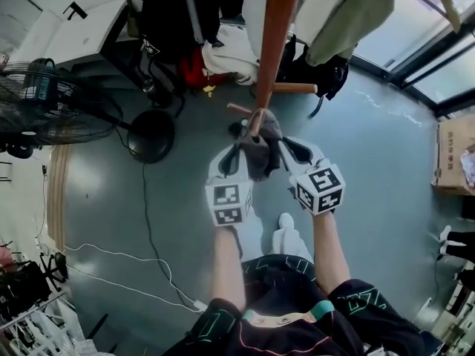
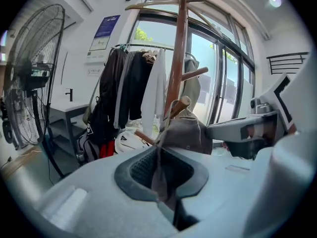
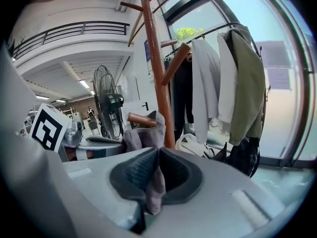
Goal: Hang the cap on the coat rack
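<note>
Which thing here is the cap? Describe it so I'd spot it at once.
Find the tall reddish-brown wooden coat rack mid-room. By its low pegs, the soft grey-brown fabric cap is pinched between the white left gripper and right gripper; the clothes behind hang free.

Standing fan point(image 1: 52, 106) at left, white cable point(image 1: 119, 255) trailing below it, cardboard box point(image 1: 454, 150) at right edge

White grippers point(image 1: 240, 151) point(image 1: 283, 147), black teal-trimmed shirt point(image 1: 293, 302)
</note>
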{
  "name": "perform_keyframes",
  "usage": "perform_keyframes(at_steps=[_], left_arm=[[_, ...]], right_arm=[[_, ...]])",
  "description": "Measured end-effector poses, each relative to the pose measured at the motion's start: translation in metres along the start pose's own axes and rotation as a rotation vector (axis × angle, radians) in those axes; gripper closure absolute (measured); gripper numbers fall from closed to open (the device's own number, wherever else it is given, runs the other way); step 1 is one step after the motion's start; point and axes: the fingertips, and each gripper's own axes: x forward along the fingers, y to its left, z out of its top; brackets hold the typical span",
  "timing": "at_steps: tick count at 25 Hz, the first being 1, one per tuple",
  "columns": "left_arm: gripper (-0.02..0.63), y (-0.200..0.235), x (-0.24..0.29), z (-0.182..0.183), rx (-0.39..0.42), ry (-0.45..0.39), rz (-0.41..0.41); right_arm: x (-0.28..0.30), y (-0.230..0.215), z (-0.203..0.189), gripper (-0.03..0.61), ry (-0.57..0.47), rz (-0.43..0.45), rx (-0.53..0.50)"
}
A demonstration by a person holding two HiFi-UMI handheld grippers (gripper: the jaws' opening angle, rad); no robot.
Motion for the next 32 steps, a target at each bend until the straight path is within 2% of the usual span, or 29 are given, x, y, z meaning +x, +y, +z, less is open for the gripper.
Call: perform_keyframes(at_steps=[10, 17, 23, 26, 29, 32], left_arm=[[0.581, 0.002, 0.04, -0.021, 0.023, 0.071, -0.04], [0.58, -0.003, 0.063, -0.026, 0.025, 0.05, -0.058], [0.57, 0.011, 0.068, -0.022, 0.007, 0.026, 0.016], [0.535, 0.014, 0.064, -0.026, -0.014, 0.045, 0.052], [0.497, 0.018, 0.057, -0.035, -0.009, 0.102, 0.097], [0.508, 0.025, 0.046, -0.043, -0.067, 0.109, 0.167]], right_arm=[[0.03, -0.027, -0.026, 0.555, 0.065, -0.036, 0.04], [0.05, -0.033, -0.035, 0.555, 0.046, -0.032, 0.039], [0.064, -0.037, -0.033, 0.537, 0.055, -0.021, 0.036], [0.061, -0.042, -0.041, 0.442, 0.1, -0.017, 0.043], [0.052, -0.049, -0.048, 0.437, 0.124, -0.017, 0.073], [0.043, -0.054, -0.045, 0.439, 0.114, -0.006, 0.085]])
